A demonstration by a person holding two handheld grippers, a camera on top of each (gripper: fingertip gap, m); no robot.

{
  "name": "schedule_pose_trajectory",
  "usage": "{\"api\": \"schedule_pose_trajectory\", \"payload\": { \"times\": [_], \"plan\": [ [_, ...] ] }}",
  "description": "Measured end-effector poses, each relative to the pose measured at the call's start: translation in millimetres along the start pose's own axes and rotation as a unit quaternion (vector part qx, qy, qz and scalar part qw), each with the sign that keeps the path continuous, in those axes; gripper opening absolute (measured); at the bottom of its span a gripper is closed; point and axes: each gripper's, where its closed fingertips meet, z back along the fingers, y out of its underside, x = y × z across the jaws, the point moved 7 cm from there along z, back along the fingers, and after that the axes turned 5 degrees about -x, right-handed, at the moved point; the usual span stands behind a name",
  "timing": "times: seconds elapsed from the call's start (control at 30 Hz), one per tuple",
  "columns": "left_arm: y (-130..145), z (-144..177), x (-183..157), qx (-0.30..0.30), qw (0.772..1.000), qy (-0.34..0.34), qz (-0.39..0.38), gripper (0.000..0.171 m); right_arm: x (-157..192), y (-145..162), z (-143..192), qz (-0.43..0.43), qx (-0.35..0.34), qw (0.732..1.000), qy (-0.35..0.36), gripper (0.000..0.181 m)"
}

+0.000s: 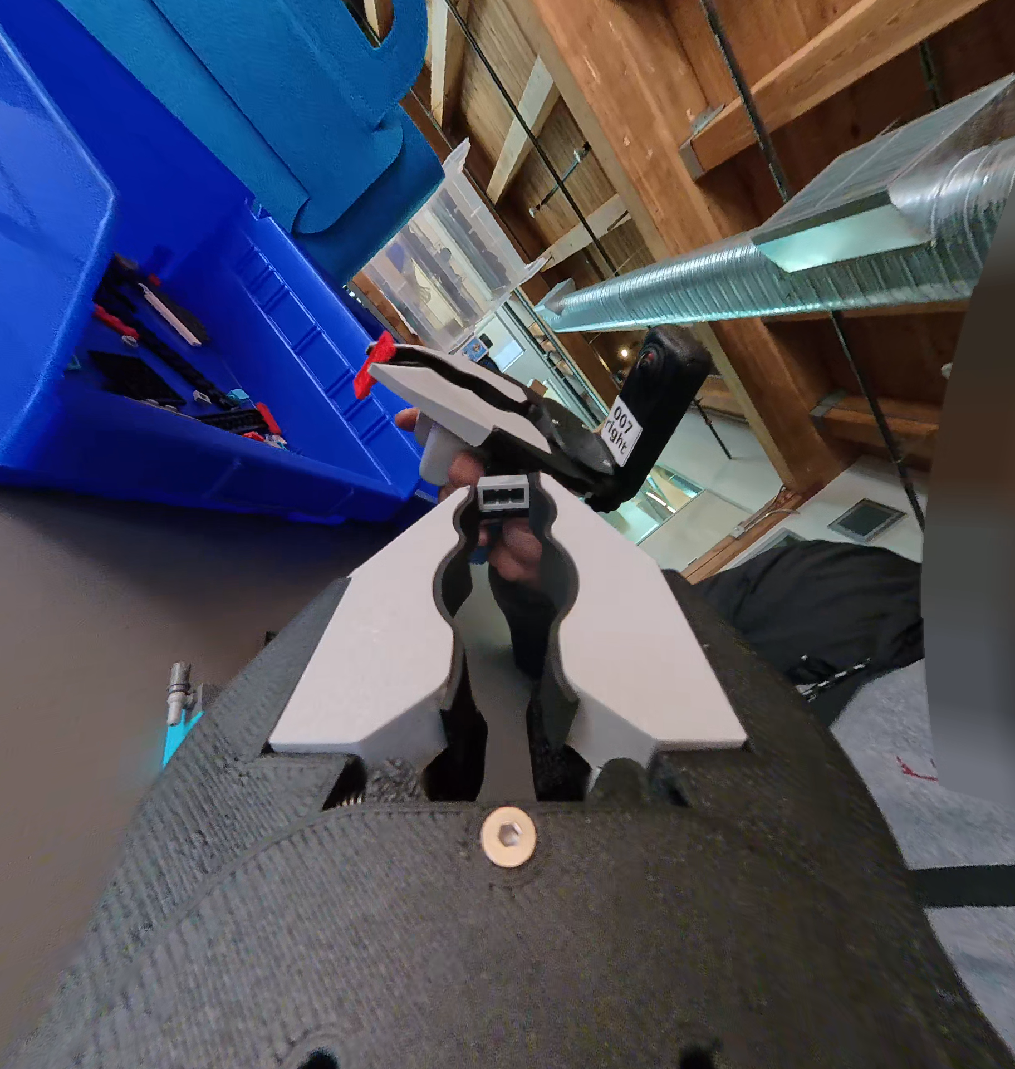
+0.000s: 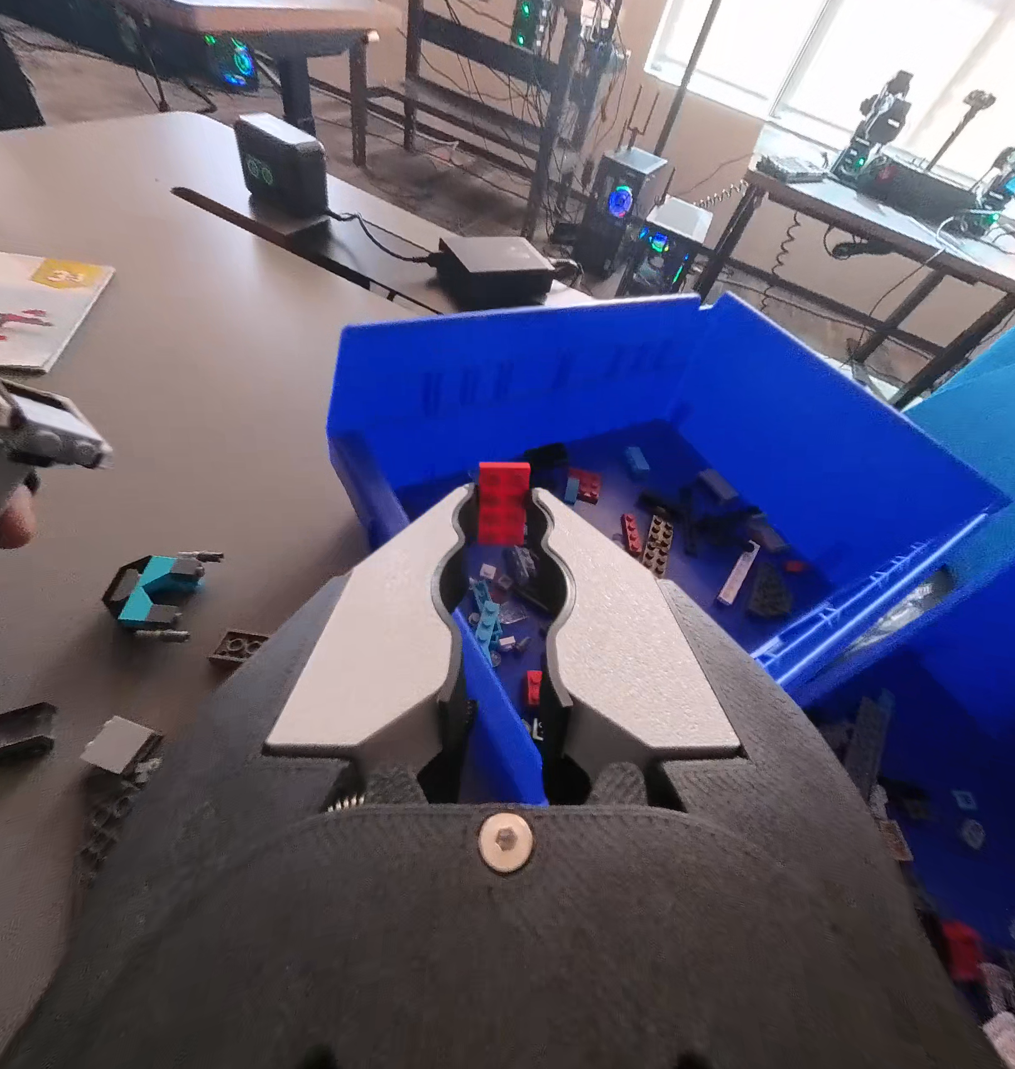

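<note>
Two grippers each pinch a brick: the left gripper (image 1: 503, 497) has its fingers closed on a small grey brick (image 1: 503, 496) at frame centre, the right gripper (image 2: 502, 506) clamps a red plate (image 2: 502, 503) above the blue bin (image 2: 782, 428). A white label (image 1: 620, 435) bears writing; a booklet (image 2: 25, 306) lies upper left on the bench (image 2: 204, 405).

Two grippers (image 1: 502, 491) (image 2: 502, 497), one blue bin (image 2: 510, 370)
</note>
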Motion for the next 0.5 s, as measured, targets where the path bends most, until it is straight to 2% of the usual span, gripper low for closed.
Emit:
{"api": "schedule_pose_trajectory", "payload": {
  "times": [0.27,0.5],
  "plan": [
    [-0.1,0.7,3.6,-0.029,0.999,0.011,0.043,0.018,-6.0,7.6,-8.4,0.01,0.022,0.999,0.03,0.018],
    [-0.9,0.8,4.7,-0.065,0.993,0.025,0.096,0.018,-2.7,7.2,-6.9,-0.008,0.016,1.0,0.0,0.03]
  ]
}}
